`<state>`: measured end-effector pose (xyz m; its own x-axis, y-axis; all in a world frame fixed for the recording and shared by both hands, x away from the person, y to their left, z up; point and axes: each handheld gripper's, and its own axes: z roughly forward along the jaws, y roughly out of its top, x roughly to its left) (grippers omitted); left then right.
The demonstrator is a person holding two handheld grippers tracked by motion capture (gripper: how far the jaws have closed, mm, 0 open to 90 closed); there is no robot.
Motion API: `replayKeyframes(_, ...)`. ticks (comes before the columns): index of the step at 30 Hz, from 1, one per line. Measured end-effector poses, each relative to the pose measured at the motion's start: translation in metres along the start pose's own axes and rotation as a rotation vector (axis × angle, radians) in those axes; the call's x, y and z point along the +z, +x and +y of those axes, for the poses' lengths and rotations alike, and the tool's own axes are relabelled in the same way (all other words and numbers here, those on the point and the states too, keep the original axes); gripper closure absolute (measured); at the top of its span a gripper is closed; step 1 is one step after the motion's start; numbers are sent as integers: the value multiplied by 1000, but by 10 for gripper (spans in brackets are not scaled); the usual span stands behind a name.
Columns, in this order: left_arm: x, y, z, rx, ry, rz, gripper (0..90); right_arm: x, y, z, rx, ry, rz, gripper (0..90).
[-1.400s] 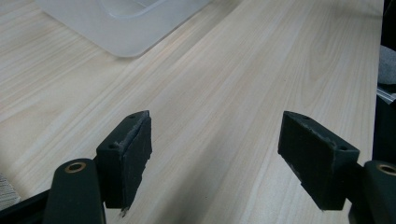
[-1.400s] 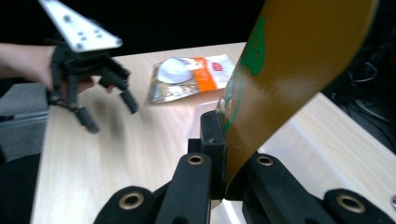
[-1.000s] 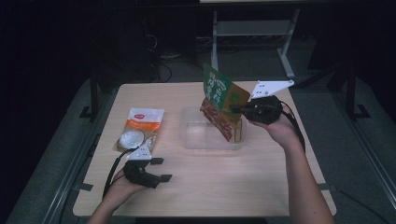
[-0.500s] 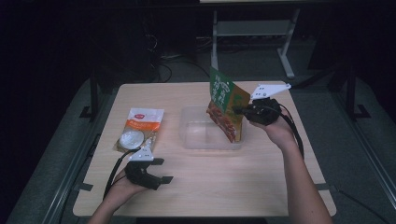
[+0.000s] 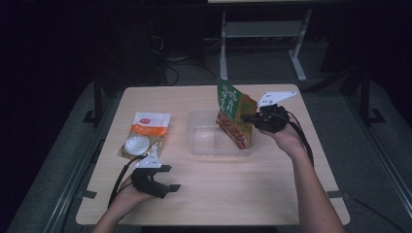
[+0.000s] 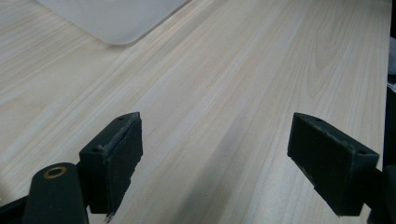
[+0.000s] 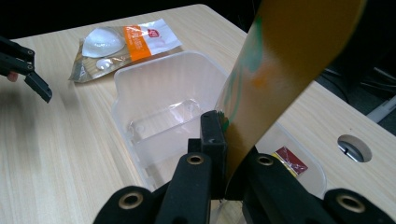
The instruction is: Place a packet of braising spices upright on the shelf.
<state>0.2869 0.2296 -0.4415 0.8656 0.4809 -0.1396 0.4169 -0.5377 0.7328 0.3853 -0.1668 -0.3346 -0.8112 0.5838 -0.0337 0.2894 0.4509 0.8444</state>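
The right gripper (image 5: 250, 118) clamps a green and orange packet (image 5: 234, 115), jaws tight on its edge. In the high view the packet stands tilted, its lower end inside the clear tub (image 5: 204, 141) at the tub's 3 o'clock side. In the right gripper view the packet (image 7: 285, 70) rises from between the jaws toward 1 o'clock, over the tub (image 7: 159, 107).

The left gripper (image 5: 167, 182) rests at 7 o'clock on the table (image 5: 243, 194), well apart from the tub. Its jaws have just been opening and stand wide with nothing between them; the left gripper view shows bare wood (image 6: 224, 93) between them.

A white and orange pouch (image 5: 145, 133) lies flat at 9 o'clock of the tub, near the left gripper.
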Motion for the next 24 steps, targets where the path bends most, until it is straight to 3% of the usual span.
replayKeyframes(24, 6, -2, -1, 19, 34, -4, 172, 12, -4, -13, 36, 28, 44, 886)
